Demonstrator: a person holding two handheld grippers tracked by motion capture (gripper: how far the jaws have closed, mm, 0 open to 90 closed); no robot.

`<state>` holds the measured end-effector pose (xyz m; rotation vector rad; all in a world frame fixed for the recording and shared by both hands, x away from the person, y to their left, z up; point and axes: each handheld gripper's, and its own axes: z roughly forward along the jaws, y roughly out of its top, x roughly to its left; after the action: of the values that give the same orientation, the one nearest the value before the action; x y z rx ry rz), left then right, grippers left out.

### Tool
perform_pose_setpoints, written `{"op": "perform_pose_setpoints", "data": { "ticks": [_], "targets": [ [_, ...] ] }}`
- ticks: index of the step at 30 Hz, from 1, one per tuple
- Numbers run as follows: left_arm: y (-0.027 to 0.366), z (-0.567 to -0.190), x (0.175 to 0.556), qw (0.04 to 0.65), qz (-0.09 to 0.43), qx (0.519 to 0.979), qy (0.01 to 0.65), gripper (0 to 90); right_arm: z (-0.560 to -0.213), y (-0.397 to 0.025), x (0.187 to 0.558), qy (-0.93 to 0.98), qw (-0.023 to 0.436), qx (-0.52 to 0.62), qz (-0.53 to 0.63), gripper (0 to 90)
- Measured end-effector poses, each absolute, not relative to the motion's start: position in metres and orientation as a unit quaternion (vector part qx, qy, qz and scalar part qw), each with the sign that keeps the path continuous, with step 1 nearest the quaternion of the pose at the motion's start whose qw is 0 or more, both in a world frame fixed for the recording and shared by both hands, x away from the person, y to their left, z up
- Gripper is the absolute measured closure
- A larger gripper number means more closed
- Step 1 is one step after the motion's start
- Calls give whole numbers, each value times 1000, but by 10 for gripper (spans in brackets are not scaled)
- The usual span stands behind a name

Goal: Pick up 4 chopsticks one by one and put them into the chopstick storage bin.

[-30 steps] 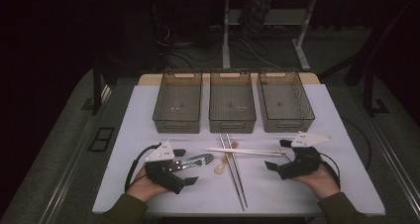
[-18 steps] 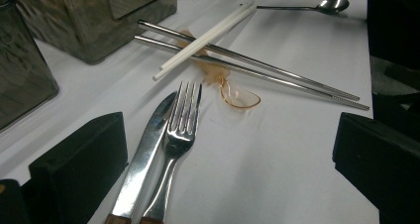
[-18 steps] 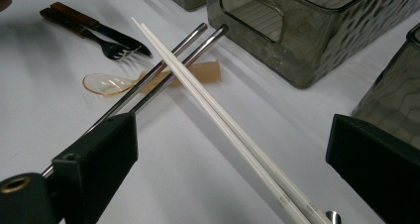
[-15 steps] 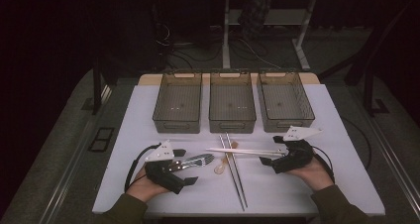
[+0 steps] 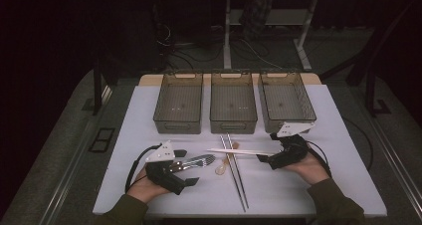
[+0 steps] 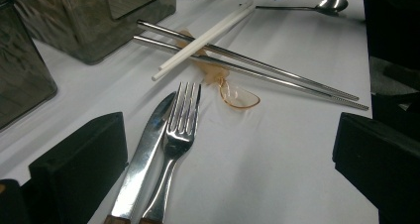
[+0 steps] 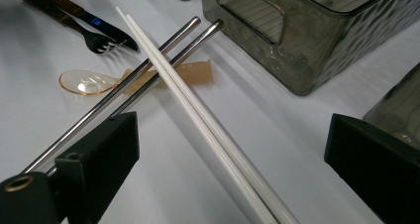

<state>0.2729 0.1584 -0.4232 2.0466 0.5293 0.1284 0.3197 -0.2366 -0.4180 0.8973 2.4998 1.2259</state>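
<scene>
The right hand-held gripper (image 5: 263, 158), having slid left, is now straddling the white chopsticks (image 5: 239, 152) with jaws spread, readying a pinch.

White chopsticks (image 7: 208, 120) cross silver chopsticks (image 7: 129, 85) and an amber spoon (image 7: 89, 82).

Knife (image 6: 143, 159) and fork (image 6: 181, 130) handles cropped

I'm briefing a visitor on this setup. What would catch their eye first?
Likely the crossed cutlery mid-table: white chopsticks lying across steel chopsticks, with an amber spoon beneath. Behind stand three grey bins in a row. The open left hand-held gripper straddles a fork and knife; the open right hand-held gripper straddles the white chopsticks.
</scene>
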Motion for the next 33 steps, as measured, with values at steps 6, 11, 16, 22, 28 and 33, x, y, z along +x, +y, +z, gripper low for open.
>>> {"op": "perform_pose_setpoints", "data": {
  "ticks": [6,11,16,22,28,33],
  "targets": [
    [158,-423,273,490,52,843,218,0,-421,-234,325,856,99,300,408,106],
    [158,-424,273,489,52,843,217,0,-423,-231,331,865,85,291,401,143],
    [157,-424,274,489,50,844,216,0,-427,-226,336,874,76,283,387,167],
    [157,-424,273,489,50,844,215,0,-429,-223,342,878,66,278,383,217],
    [157,-424,273,489,49,844,214,0,-431,-220,343,885,62,273,372,255],
    [156,-424,274,488,48,845,214,0,-432,-219,343,887,58,270,369,287]
  ]
}}
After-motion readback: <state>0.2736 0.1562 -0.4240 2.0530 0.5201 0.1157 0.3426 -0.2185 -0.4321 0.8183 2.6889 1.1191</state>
